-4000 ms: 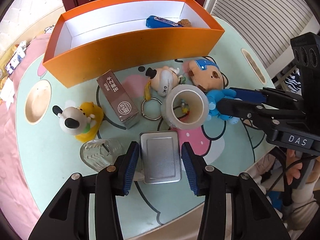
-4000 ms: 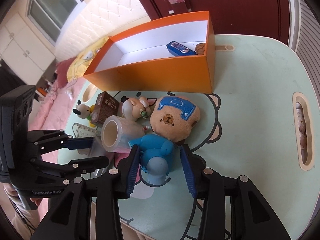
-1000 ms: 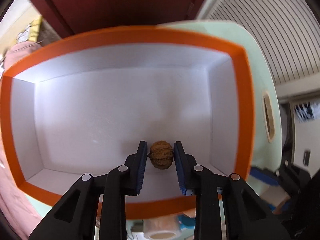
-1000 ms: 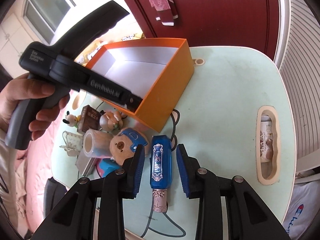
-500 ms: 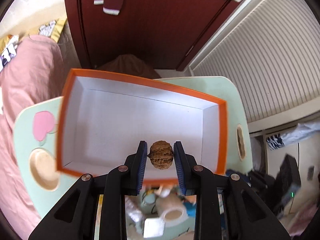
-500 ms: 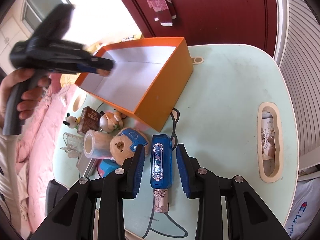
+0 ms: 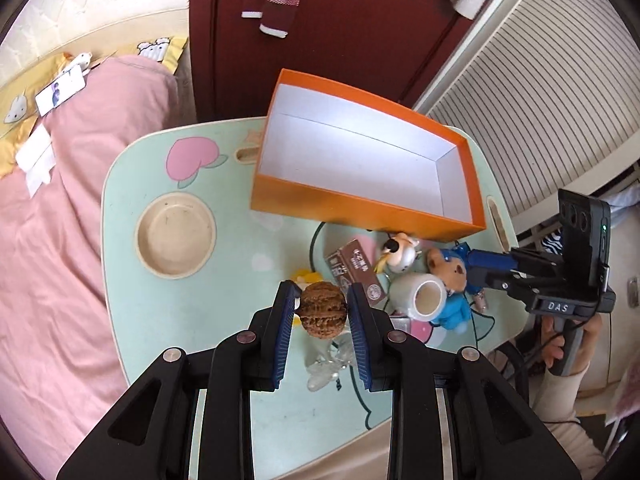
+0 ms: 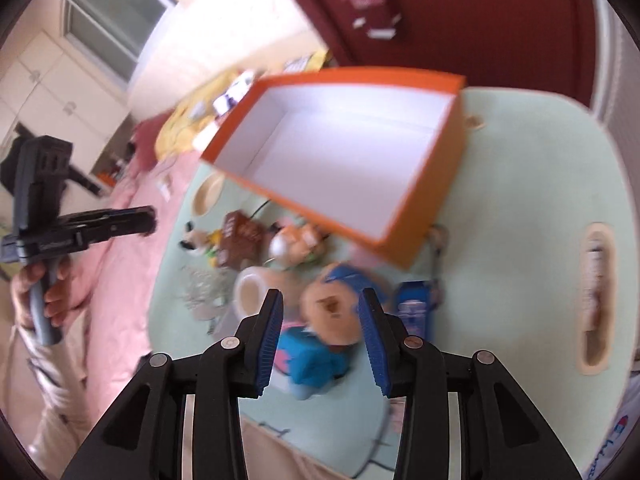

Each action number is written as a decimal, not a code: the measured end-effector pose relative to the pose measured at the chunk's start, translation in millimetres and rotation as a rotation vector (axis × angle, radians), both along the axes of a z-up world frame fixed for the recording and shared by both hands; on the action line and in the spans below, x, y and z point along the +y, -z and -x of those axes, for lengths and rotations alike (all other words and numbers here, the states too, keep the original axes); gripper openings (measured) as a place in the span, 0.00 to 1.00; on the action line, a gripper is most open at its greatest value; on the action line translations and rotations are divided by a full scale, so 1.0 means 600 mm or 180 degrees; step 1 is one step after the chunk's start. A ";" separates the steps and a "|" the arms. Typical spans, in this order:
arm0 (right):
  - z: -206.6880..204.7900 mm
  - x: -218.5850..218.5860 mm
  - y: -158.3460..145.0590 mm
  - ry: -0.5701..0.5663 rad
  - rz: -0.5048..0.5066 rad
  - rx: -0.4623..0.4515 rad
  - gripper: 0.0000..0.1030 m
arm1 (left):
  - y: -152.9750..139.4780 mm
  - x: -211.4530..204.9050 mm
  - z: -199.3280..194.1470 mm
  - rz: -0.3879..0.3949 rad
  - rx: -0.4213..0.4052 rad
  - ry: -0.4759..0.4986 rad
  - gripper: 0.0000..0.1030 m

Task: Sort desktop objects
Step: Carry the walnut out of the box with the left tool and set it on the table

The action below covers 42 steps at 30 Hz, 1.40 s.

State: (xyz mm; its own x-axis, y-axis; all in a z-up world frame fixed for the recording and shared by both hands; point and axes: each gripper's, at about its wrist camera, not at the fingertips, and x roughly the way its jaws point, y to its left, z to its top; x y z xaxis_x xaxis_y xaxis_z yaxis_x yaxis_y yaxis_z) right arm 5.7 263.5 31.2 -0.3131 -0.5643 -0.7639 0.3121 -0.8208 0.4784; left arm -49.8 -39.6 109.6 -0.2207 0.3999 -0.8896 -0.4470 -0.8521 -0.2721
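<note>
My left gripper [image 7: 322, 304] is shut on a brown walnut [image 7: 322, 313] and holds it high above the mint table [image 7: 168, 296], near its left front. The orange box [image 7: 360, 204] with a white inside stands empty at the back. My right gripper [image 8: 322, 334] is open and empty, above the bear plush [image 8: 330, 310] in blue clothes. The blue case [image 8: 414, 308] lies on the table to its right. The right wrist view is blurred.
A tape roll [image 7: 420, 300], a brown carton [image 7: 354, 272], a small figure keychain [image 7: 400, 254] and a clear plastic piece [image 7: 326, 364] crowd the table in front of the box. A round recess [image 7: 176, 236] is at the left. A pink bed [image 7: 52, 240] borders the table.
My left gripper carried the walnut out of the box and back over the table's front. My right gripper opened, left the blue case on the table and shifted left over the bear.
</note>
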 end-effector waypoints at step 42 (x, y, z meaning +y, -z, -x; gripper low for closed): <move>0.072 -0.016 -0.038 0.0250 0.0147 0.0267 0.38 | 0.025 0.122 0.040 0.0188 0.0014 0.0014 0.28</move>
